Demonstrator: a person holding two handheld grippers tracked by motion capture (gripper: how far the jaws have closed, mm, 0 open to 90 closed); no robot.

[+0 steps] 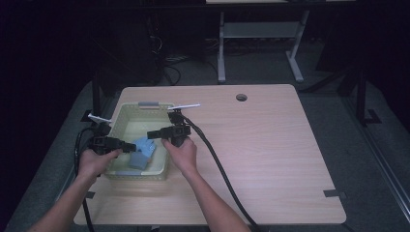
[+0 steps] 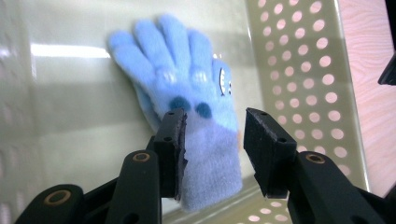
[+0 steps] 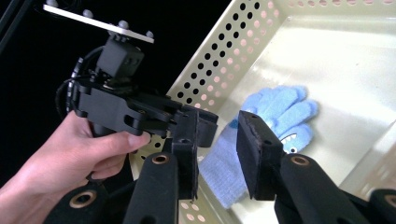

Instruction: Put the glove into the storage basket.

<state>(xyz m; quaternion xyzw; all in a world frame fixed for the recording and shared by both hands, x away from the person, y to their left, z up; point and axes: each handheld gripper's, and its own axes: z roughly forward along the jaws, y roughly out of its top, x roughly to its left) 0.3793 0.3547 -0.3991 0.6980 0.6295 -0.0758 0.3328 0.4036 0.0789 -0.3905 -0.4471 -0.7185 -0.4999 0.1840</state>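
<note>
Table [image 1: 270, 145]: a light wood-grain top with a round hole [image 1: 241, 97] near its far edge; the basket sat on its left part, close to the person's side.
Basket [image 1: 126, 110]: a pale green plastic tub with rows of round holes in its walls, standing flat on the table. Both grippers reached in over its rim, one from each side.
Glove [image 2: 191, 88]: a fluffy light-blue knitted glove with a paler cuff, two dark dots and a small white-and-dark patch. It lay flat on the basket floor, fingers spread, in the part of the basket nearer the person.
Left gripper [image 2: 215, 140]: held in the person's left hand [image 1: 96, 162] at the basket's left wall. Its jaws stood partly apart with a clear gap between the pads. The glove's cuff lay in that gap, beyond the pads, but neither pad pressed on it, so nothing was gripped.
Right gripper [image 3: 217, 154]: held in the right hand [image 1: 183, 154] over the basket's right wall, pointing toward the left gripper. Its jaws were also partly apart, nothing held; the glove lay beyond the tips, on the basket floor.
</note>
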